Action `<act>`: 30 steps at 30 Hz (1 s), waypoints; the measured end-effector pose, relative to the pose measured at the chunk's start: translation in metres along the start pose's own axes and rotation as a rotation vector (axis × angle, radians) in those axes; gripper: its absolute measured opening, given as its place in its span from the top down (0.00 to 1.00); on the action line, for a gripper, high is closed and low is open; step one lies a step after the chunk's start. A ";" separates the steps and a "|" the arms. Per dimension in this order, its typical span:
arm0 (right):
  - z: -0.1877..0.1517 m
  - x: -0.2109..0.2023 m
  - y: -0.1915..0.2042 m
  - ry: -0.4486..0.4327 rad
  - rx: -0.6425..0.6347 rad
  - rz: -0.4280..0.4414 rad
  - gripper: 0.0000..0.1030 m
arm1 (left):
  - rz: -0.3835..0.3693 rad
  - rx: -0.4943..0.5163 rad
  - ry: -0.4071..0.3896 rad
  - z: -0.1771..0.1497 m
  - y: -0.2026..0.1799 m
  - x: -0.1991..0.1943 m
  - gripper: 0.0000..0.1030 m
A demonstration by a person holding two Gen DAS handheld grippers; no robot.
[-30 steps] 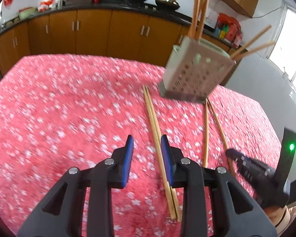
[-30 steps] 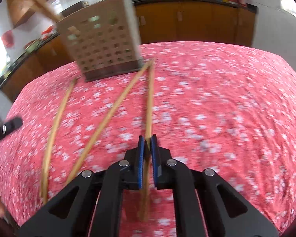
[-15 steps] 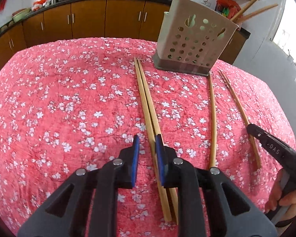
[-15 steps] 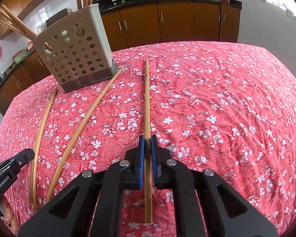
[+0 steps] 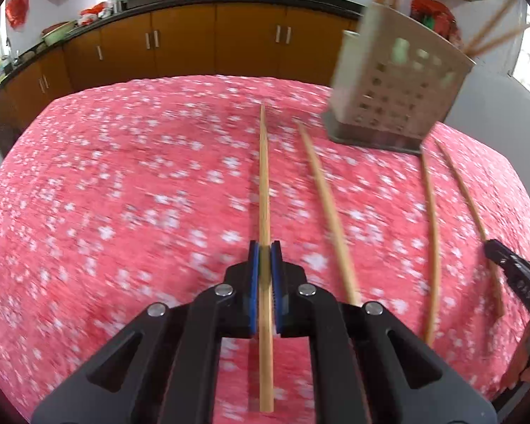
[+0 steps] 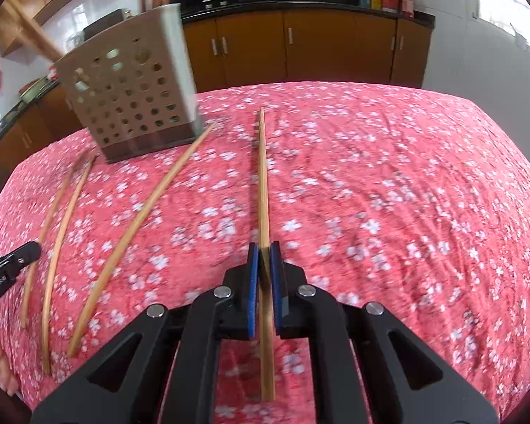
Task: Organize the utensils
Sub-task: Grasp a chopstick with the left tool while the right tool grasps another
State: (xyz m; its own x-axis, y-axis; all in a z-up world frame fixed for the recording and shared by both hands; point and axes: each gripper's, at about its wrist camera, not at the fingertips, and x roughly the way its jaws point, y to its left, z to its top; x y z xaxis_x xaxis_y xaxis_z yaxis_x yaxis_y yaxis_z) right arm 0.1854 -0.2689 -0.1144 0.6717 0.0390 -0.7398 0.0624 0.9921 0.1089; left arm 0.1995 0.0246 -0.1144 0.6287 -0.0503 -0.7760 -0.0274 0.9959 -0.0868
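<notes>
Left gripper (image 5: 264,252) and right gripper (image 6: 264,252): each clenched on one chopstick (image 5: 264,183) (image 6: 263,176); pickup step; next we judge both go upright into the perforated holder (image 5: 395,88).

1. a table (image 5: 130,190) covered by a red cloth with white blossoms fills most of both wrist views.
2. a beige perforated utensil holder (image 5: 395,95) stands on it at the upper right of the left wrist view and at the upper left of the right wrist view.
3. in the left wrist view, loose chopsticks lie lengthwise on the cloth: one right of centre (image 5: 327,208) and two near the right edge (image 5: 433,233), (image 5: 466,198).
</notes>
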 end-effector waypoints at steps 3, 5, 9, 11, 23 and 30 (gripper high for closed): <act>0.002 0.001 -0.005 0.000 0.013 0.001 0.92 | -0.010 -0.001 -0.010 0.002 0.012 0.000 0.90; 0.002 0.002 -0.003 0.001 0.006 -0.006 0.92 | -0.010 0.013 -0.023 0.001 0.012 0.000 0.90; 0.003 0.003 0.001 0.001 -0.008 -0.022 0.92 | -0.015 0.006 -0.024 0.001 0.012 -0.001 0.90; 0.003 0.003 0.003 0.001 -0.014 -0.029 0.92 | -0.037 -0.015 -0.025 0.001 0.016 -0.002 0.90; 0.002 0.002 0.004 0.000 -0.013 -0.027 0.92 | -0.045 -0.029 -0.025 0.001 0.020 -0.003 0.90; 0.001 0.002 0.004 0.000 -0.009 -0.023 0.92 | -0.042 -0.026 -0.025 0.001 0.018 -0.001 0.90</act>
State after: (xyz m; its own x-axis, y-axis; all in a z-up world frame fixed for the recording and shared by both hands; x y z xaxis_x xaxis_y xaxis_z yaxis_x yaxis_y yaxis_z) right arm 0.1879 -0.2655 -0.1146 0.6702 0.0165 -0.7420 0.0706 0.9938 0.0858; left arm 0.1992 0.0426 -0.1147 0.6489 -0.0901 -0.7555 -0.0200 0.9906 -0.1354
